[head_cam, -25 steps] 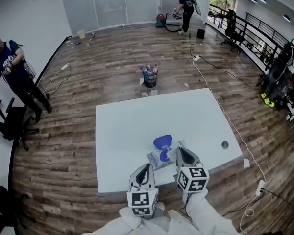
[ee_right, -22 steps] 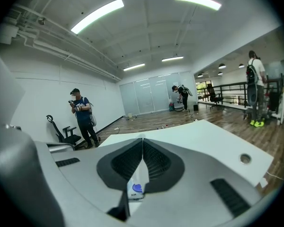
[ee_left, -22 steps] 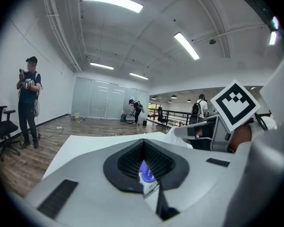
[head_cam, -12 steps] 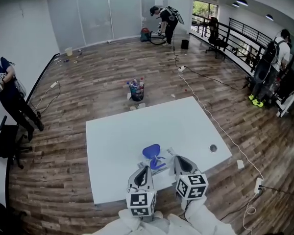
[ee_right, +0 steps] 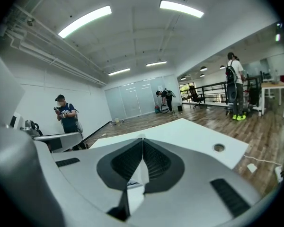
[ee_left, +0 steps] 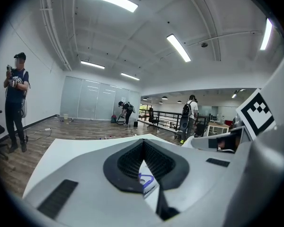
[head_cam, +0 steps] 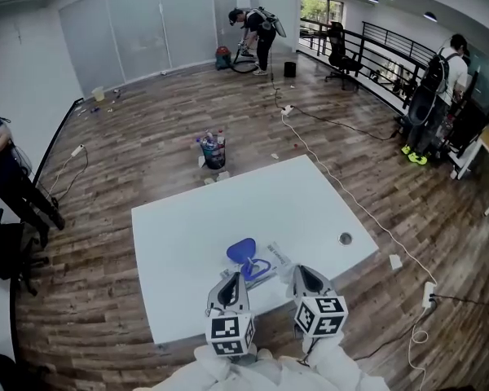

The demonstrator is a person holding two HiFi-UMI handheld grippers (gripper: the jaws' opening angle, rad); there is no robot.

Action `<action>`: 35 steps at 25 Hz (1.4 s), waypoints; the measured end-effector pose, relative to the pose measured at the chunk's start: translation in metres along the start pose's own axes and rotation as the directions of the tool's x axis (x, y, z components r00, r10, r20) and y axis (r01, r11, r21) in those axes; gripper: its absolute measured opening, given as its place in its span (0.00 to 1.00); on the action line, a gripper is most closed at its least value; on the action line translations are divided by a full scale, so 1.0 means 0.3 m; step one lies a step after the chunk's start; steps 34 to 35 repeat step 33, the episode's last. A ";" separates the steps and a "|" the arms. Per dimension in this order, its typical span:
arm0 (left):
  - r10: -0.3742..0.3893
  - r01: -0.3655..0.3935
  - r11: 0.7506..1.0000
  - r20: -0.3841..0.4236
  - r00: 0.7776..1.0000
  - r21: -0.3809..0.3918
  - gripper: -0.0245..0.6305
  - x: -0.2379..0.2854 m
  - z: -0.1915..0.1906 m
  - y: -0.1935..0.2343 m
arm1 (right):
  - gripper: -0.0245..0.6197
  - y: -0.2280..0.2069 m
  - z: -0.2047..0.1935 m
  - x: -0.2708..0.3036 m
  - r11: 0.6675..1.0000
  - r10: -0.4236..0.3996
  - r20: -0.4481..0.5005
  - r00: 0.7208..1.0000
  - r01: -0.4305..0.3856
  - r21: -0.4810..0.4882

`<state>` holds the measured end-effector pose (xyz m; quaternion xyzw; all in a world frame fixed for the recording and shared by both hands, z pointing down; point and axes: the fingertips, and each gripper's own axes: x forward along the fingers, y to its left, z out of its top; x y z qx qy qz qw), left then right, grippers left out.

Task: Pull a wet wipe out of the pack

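Blue flip lid (head_cam: 243, 251) stands open on the wet wipe pack (head_cam: 262, 267), which lies near the front edge of the white table (head_cam: 187, 218). Just behind it, the left gripper (head_cam: 235, 278) and right gripper (head_cam: 300, 272) each have jaws pressed together on nothing. Wood-plank floor (head_cam: 147, 129) surrounds the table; a bucket (head_cam: 214, 151) stands beyond.

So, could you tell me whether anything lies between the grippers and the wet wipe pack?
Nothing visible does. The wet wipe pack lies on the white table just ahead of the left gripper and the right gripper, its blue lid open, with only bare tabletop between. Both grippers' fingers are closed together on nothing.
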<state>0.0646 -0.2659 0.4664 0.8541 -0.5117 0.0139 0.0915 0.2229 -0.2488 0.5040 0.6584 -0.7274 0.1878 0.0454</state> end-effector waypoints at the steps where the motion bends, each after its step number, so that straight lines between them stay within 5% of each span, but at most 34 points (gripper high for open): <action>1: -0.001 0.001 1.000 0.000 1.000 0.002 0.04 0.006 0.002 -0.004 | 0.06 -0.012 -0.006 0.000 1.000 -0.004 -0.003 1.000 0.004 0.012; 35: 0.058 -0.058 0.998 0.016 0.998 0.001 0.04 -0.013 0.020 0.040 | 0.06 -0.003 0.005 -0.017 1.000 0.013 0.002 1.000 -0.013 -0.017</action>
